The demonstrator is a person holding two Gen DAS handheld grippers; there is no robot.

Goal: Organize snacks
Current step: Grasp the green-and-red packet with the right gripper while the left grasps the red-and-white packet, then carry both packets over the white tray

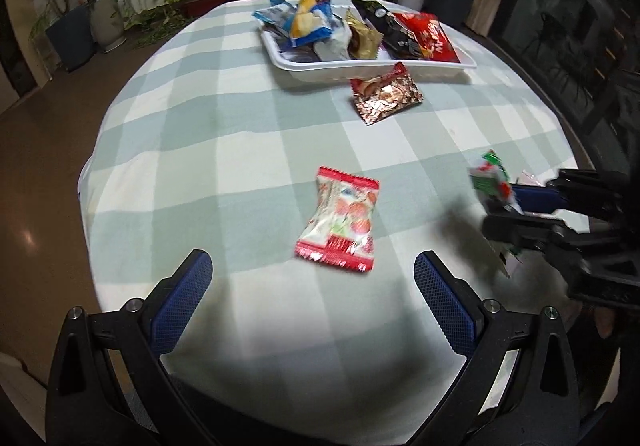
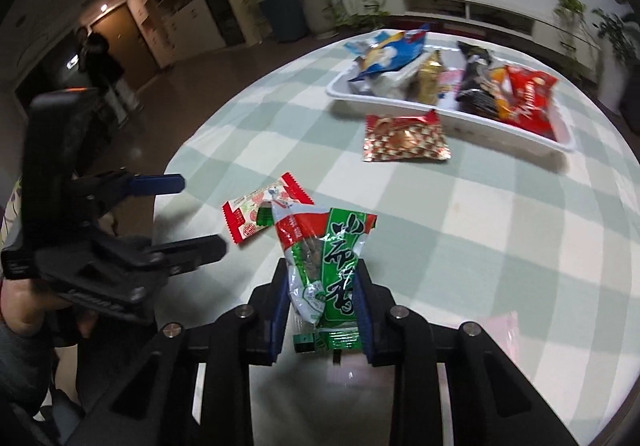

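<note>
A green packet (image 2: 326,270) with white and red patches and bold dark lettering is clamped upright between the jaws of the right gripper (image 2: 322,310), lifted above the checked desk (image 2: 500,230). The left gripper (image 1: 312,282) is held with jaws wide, just short of a red-and-white packet (image 1: 340,220) lying flat. A white tray (image 1: 372,67) of snacks is seen further off.

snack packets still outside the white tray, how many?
3. A red-and-white packet lies on the cloth before the open left gripper; a foil packet rests beside the tray; a green packet is clamped in the right gripper.
</note>
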